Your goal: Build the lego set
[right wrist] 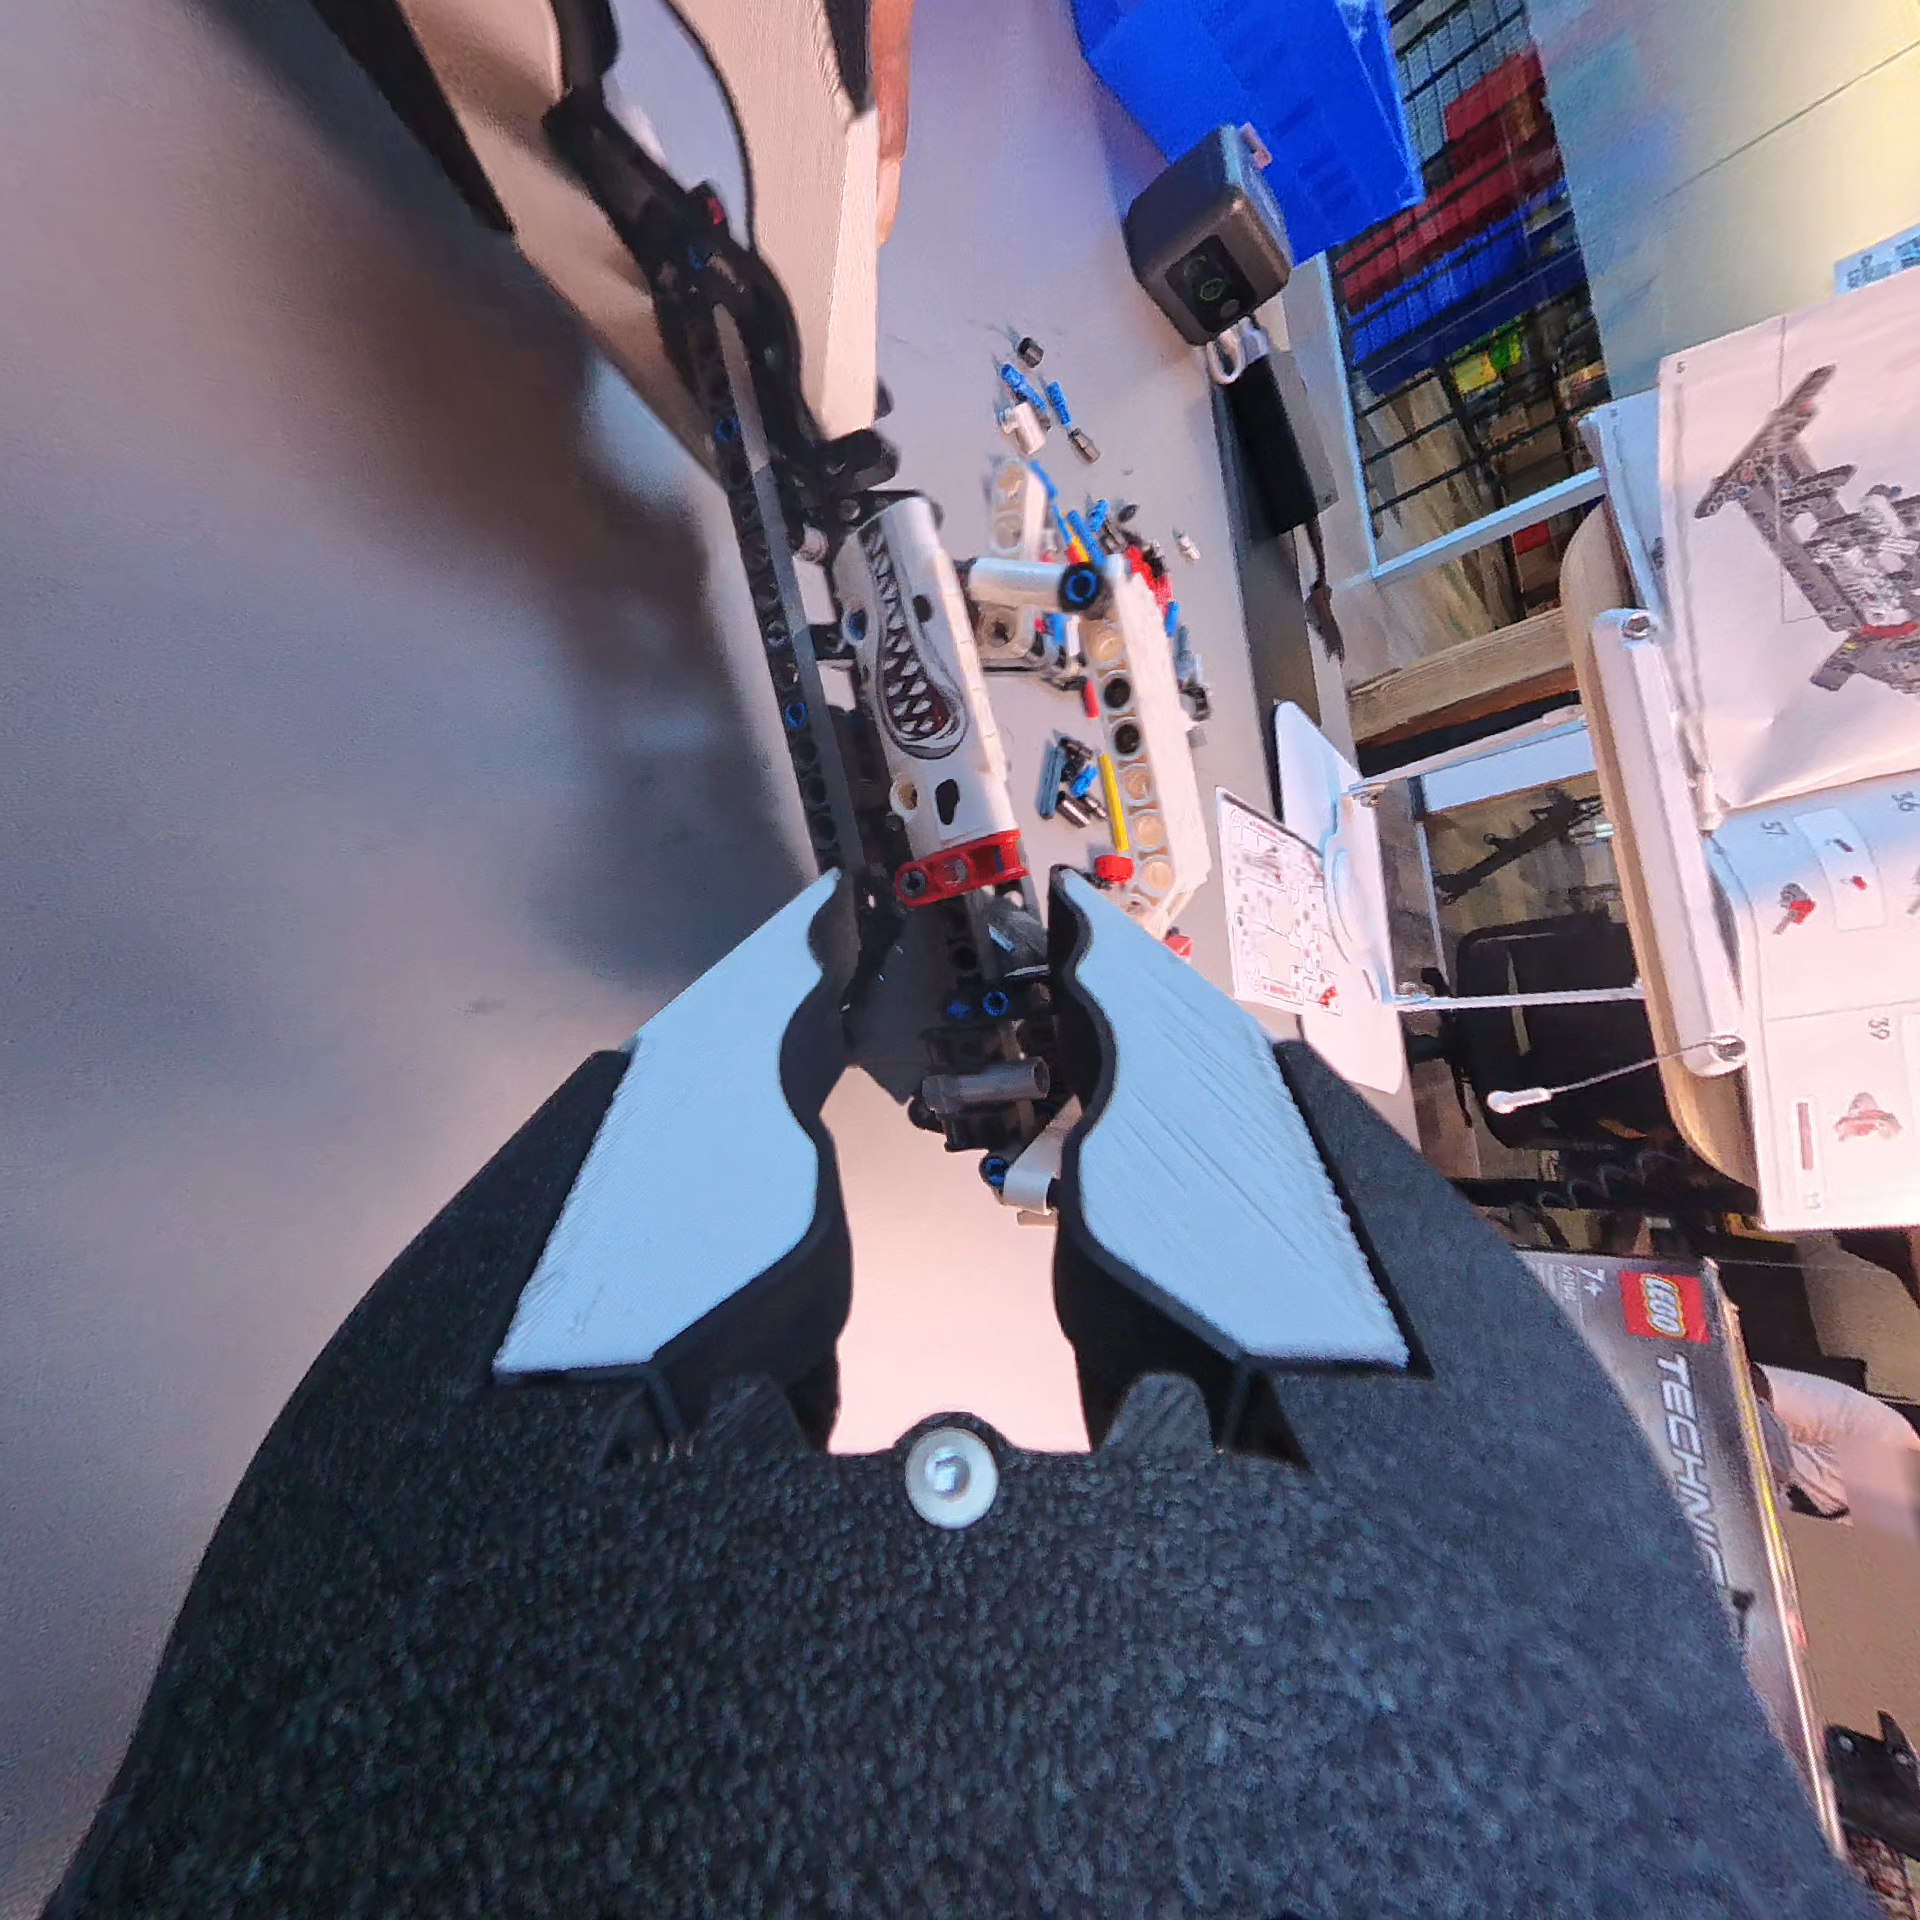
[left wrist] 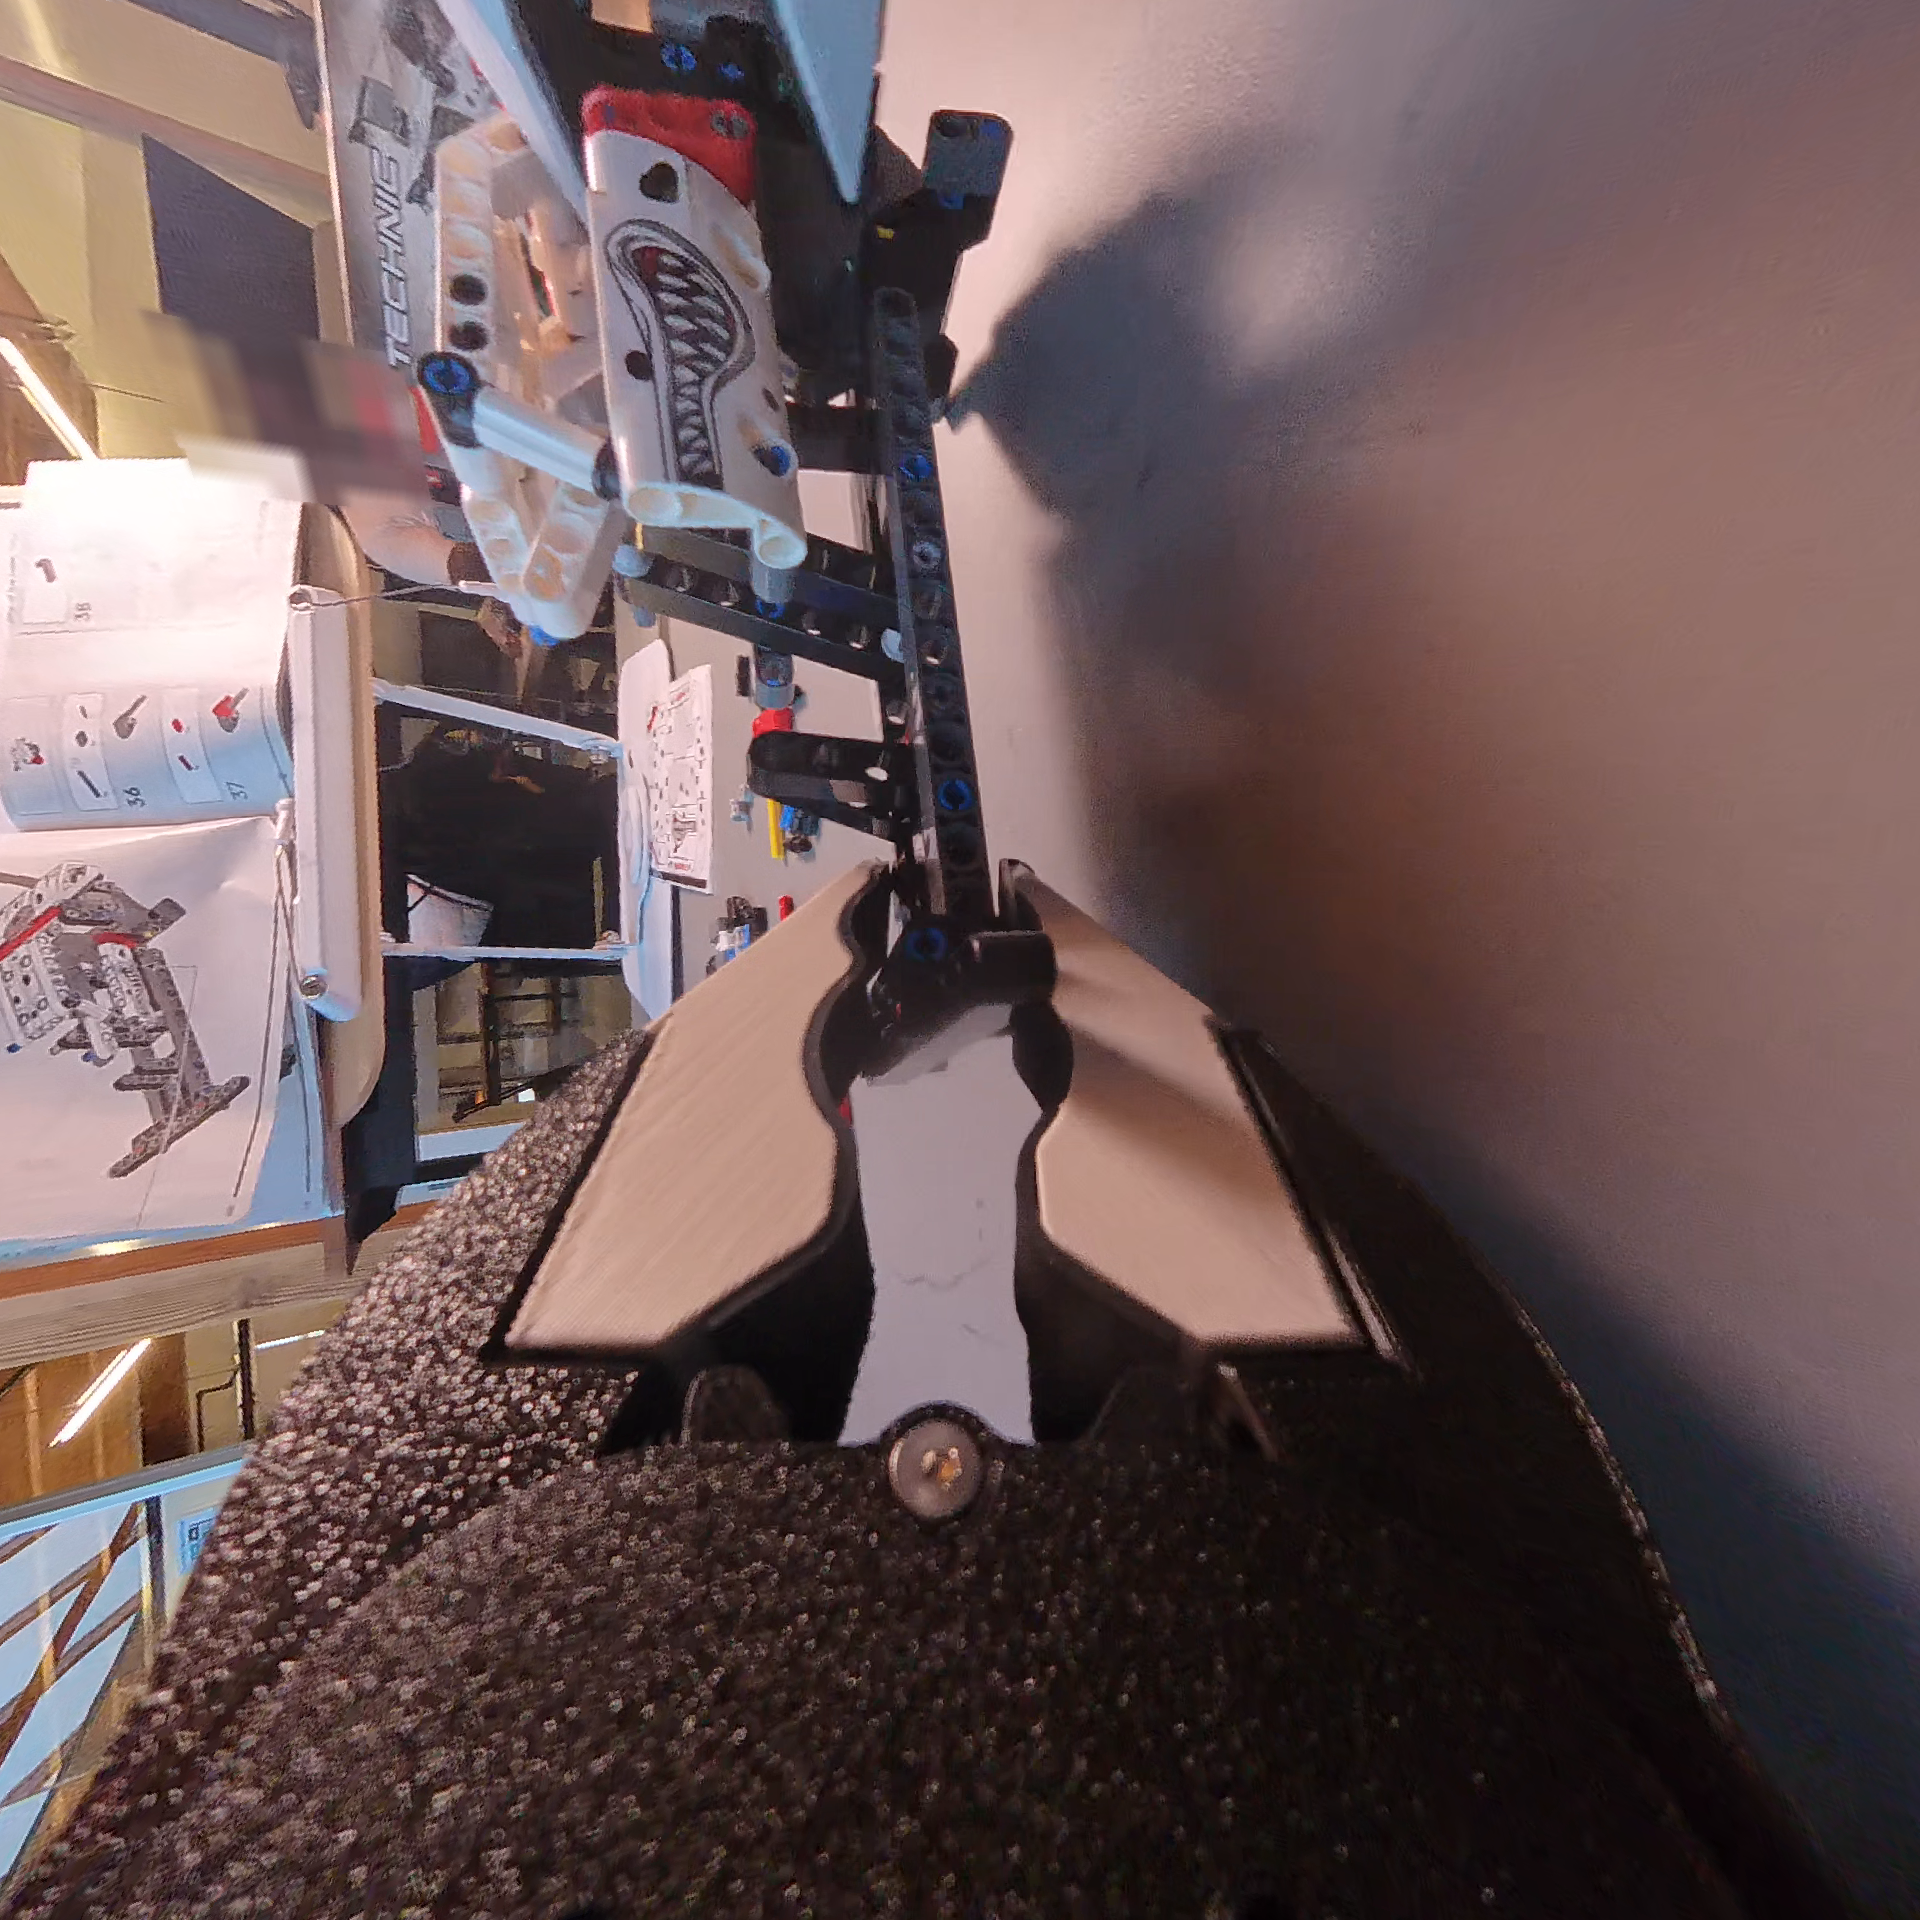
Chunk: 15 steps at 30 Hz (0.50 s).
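The partly built plastic model (left wrist: pixel 727 416), a long black perforated beam frame carrying a white panel printed with shark teeth, is held off the pale grey tabletop (left wrist: pixel 1455 520) between both tools. The left gripper (left wrist: pixel 940 914) is clamped on one end of the black beam (left wrist: pixel 920 582); the right gripper (right wrist: pixel 951 997) closes around the opposite end block, contact appearing firm. Judged light and rigid along the beam, but pinned joints may separate under twist. Grip the beam, never the white panel (right wrist: pixel 925 675). Loose small parts (right wrist: pixel 1081 520) lie nearby.
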Tool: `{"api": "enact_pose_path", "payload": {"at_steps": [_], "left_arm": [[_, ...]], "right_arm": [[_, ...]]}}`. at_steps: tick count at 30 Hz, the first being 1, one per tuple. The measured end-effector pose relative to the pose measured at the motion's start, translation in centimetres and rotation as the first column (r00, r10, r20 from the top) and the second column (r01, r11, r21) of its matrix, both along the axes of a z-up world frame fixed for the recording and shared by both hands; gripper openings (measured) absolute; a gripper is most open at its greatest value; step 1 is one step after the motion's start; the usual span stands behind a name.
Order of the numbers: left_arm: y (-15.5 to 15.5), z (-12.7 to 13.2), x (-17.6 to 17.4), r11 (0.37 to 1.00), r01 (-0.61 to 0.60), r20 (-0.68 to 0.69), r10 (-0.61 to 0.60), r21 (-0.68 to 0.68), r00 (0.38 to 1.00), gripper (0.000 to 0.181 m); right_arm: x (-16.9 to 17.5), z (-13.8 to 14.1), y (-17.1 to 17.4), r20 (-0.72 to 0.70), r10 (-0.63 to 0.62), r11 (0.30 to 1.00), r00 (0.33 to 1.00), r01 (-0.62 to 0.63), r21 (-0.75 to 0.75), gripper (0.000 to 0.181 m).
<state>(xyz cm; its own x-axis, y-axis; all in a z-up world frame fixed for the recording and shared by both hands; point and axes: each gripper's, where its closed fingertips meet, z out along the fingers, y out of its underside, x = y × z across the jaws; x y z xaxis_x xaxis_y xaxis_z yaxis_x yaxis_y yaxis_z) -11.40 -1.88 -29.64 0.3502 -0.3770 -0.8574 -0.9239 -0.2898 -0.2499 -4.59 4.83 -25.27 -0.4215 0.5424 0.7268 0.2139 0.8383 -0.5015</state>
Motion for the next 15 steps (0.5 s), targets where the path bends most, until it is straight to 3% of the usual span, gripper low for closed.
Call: {"api": "enact_pose_path", "payload": {"at_steps": [8,15], "left_arm": [[-0.4,-1.1,0.8,0.997,0.011,0.07,-0.005,-0.075,0.998,0.022],[-1.4,-0.2,2.3,0.993,0.063,0.17,-0.045,-0.101,0.984,0.048]], "right_arm": [[0.1,0.5,-0.4,-0.063,-0.008,0.999,0.998,0.012,0.051,0.033],[-1.0,1.4,-0.5,-0.105,-0.005,0.995,0.994,0.015,0.095,0.036]]}}
